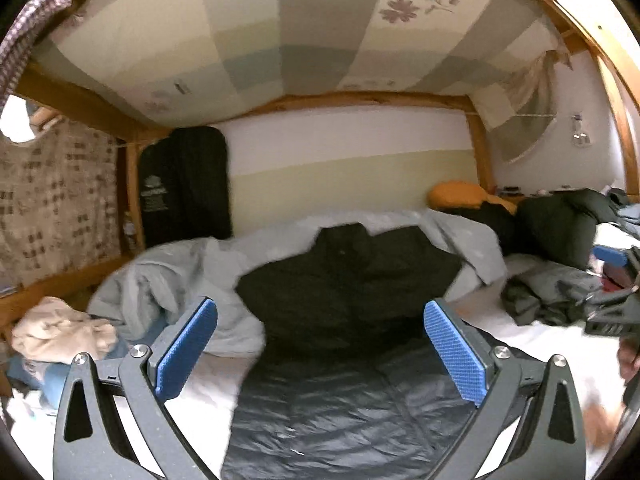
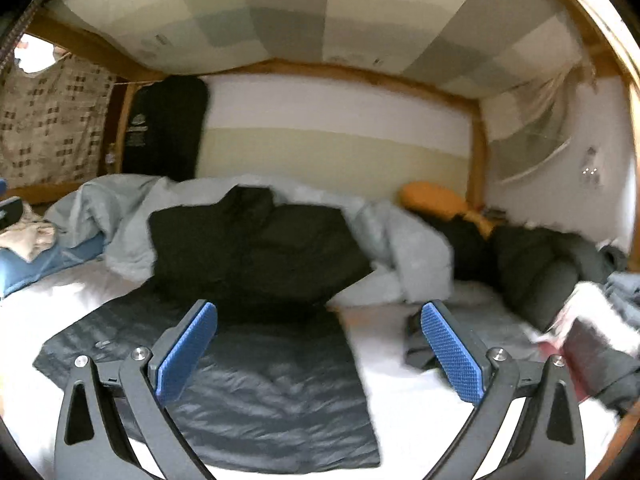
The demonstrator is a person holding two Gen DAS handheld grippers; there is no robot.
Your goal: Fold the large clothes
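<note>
Left wrist view looks across a bed [image 1: 540,340] with a white sheet, set under a wooden bunk frame [image 1: 360,100]. On the bed, the largest thing is a rumpled pale grey duvet [image 1: 168,280] bunched along the far side toward the wall. In front of the duvet lies the dark quilted jacket [image 1: 340,380], spread flat on the sheet, its upper black part [image 1: 352,272] resting against the duvet and its shinier grey lower part reaching toward the camera. In the right wrist view the same jacket [image 2: 260,380] lies left of the middle, with bare sheet to its right. Right of the jacket sits a heap of dark clothes [image 2: 540,272], and behind that heap an orange cushion [image 2: 436,200] against the wall. Left of the jacket, at the bed's edge, a beige cloth [image 1: 60,332] lies on something blue. The left gripper [image 1: 320,344] hovers over the jacket with its jaws spread wide and nothing between them. The right gripper [image 2: 320,344] hangs above the jacket's right edge, jaws likewise wide apart and empty.
</note>
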